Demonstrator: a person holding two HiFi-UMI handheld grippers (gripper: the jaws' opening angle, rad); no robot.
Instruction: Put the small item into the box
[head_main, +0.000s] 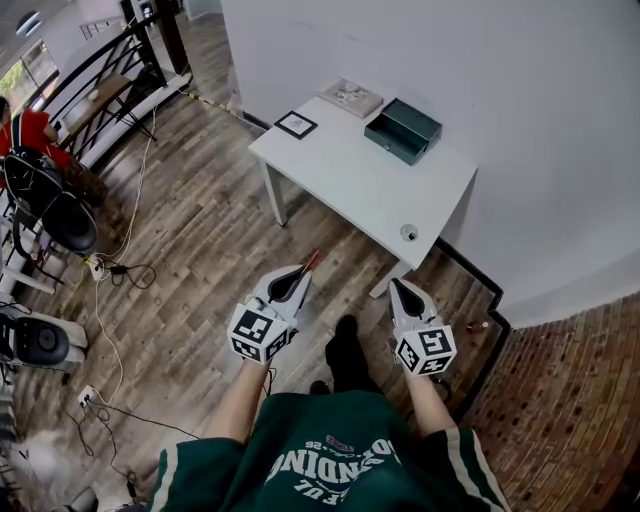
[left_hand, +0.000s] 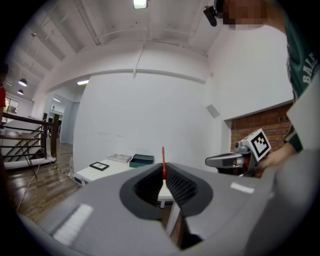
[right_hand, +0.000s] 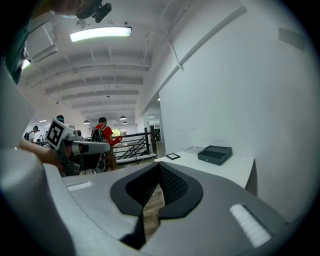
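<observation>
A dark green open box (head_main: 403, 130) sits at the far side of the white table (head_main: 340, 185). My left gripper (head_main: 300, 273) is held above the floor in front of the table, shut on a thin red stick (head_main: 312, 261) that pokes out past its tips. In the left gripper view the red stick (left_hand: 163, 162) stands up between the closed jaws, with the box (left_hand: 142, 159) far behind. My right gripper (head_main: 396, 288) is beside it, shut and empty; the right gripper view shows the box (right_hand: 215, 154) ahead on the table.
A small round object (head_main: 409, 233) lies near the table's front right corner. A black picture frame (head_main: 296, 124) and a flat booklet (head_main: 351, 97) lie at the table's left end. White wall behind, cables and equipment on the floor at left, railing (head_main: 100, 70) beyond.
</observation>
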